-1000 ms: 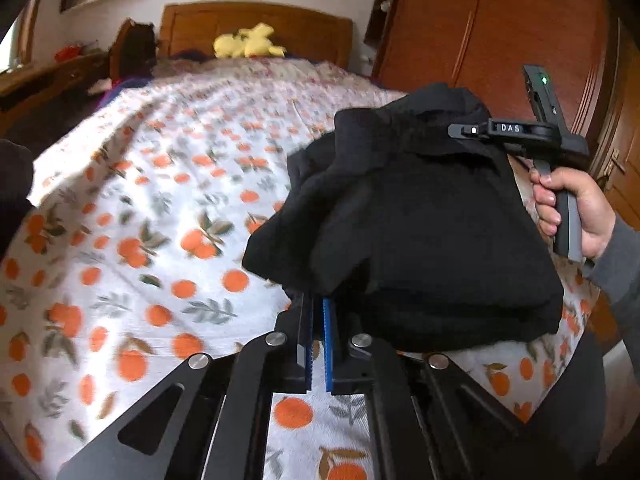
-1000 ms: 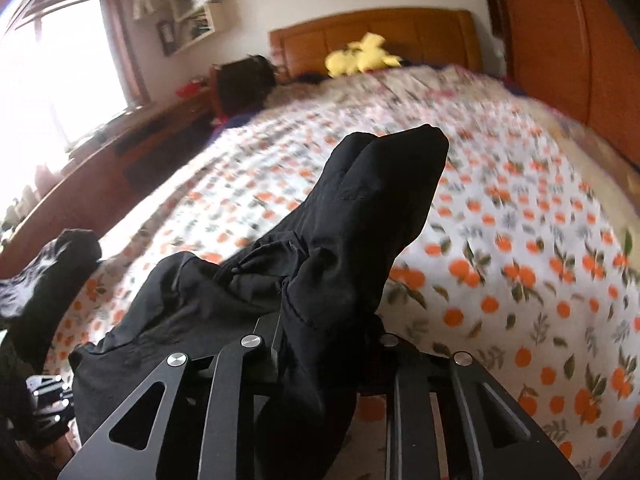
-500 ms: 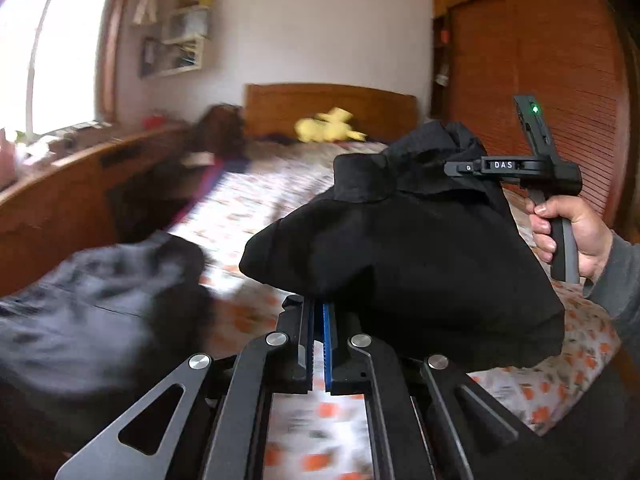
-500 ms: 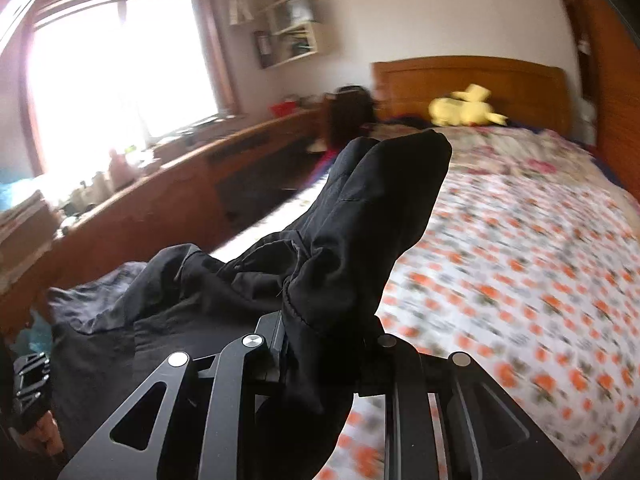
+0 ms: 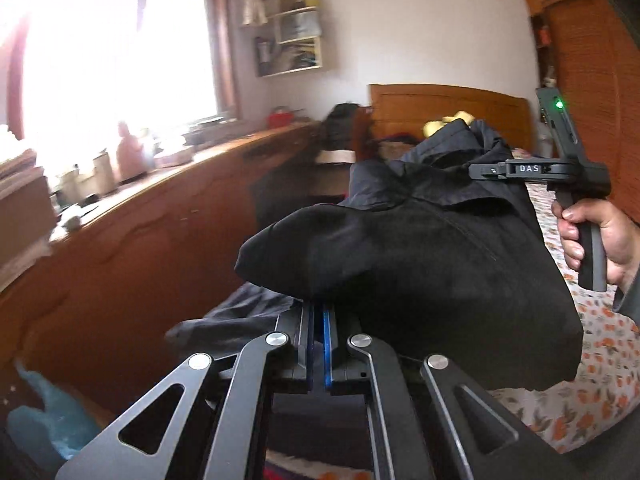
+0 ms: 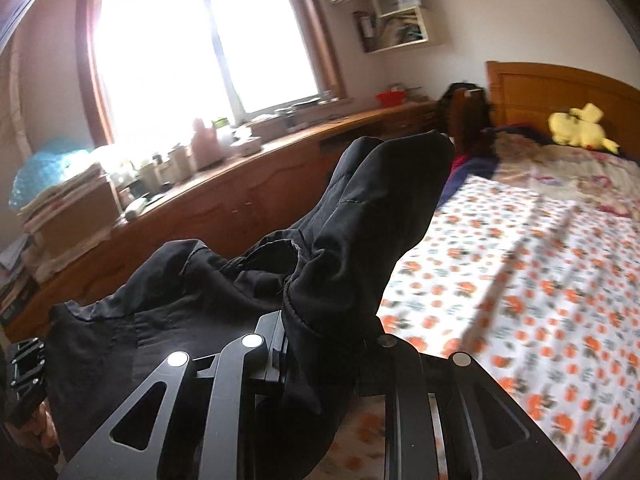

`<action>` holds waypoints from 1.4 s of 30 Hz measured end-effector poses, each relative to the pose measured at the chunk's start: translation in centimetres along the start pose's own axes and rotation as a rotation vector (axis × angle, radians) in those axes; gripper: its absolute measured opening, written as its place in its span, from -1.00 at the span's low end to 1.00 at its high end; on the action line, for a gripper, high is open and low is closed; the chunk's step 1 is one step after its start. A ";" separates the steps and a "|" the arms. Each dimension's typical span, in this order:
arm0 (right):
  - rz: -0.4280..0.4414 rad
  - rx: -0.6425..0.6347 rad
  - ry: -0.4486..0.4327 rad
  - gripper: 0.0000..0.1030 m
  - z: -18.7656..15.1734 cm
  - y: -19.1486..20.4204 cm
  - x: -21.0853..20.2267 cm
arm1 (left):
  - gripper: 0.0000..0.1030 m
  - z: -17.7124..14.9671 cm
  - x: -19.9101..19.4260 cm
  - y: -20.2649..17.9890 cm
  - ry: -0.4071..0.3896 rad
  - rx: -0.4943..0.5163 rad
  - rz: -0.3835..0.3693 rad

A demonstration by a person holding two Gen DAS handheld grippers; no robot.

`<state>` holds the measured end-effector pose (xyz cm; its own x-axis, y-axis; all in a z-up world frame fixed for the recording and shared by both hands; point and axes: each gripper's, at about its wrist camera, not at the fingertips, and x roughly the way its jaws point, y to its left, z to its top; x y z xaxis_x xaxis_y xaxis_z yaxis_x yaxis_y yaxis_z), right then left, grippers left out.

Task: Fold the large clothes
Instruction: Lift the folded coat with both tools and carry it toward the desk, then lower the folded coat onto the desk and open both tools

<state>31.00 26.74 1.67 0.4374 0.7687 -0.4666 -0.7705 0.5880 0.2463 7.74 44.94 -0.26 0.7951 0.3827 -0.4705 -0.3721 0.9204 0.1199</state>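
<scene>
Left wrist view, nearest: the left gripper (image 5: 318, 320), its two blue-lined fingers (image 5: 328, 344) drawn almost together with only a thin slit between them. The black garment (image 5: 420, 264) lies bunched over the fingertips and hides them, so whether a fold of cloth is pinched there cannot be told from this view. The garment hangs in the air as a folded bundle, stretched between the two grippers, above the near edge of the bed (image 5: 608, 344).

To the right, at the garment's upper edge, the right gripper (image 5: 486, 170) is seen from the side, gripped at its handle by the person's right hand (image 5: 592, 236); its tip meets the cloth.

Right wrist view, nearest: the right gripper (image 6: 326, 332), jaws narrow and clamped on a thick roll of the black garment (image 6: 360, 232), which rises between the fingers and stands up past them. The rest of the cloth spreads down and to the left in loose creases toward the left gripper's body (image 6: 24, 376) at the picture's edge.

Middle distance: the bed (image 6: 520, 260) with a white cover printed in oranges, to the right; a second dark cloth (image 5: 240, 312) lying below the held garment; a long wooden counter (image 6: 240, 200) along the left wall, crowded with jars and stacked papers.

Far: a bright window (image 6: 200, 40), a wall shelf (image 6: 400, 20), the wooden headboard (image 6: 552, 88) and a yellow soft toy (image 6: 580, 126) at the head of the bed.
</scene>
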 end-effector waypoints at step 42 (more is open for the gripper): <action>0.175 -0.273 0.169 -0.46 -10.4 11.1 1.9 | -0.91 -4.7 5.2 5.3 0.176 -0.062 0.163</action>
<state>18.47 32.10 -5.33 0.2230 0.7855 -0.5773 -0.9322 0.3450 0.1093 7.60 51.45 -6.21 0.6284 0.5011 -0.5951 -0.5215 0.8389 0.1557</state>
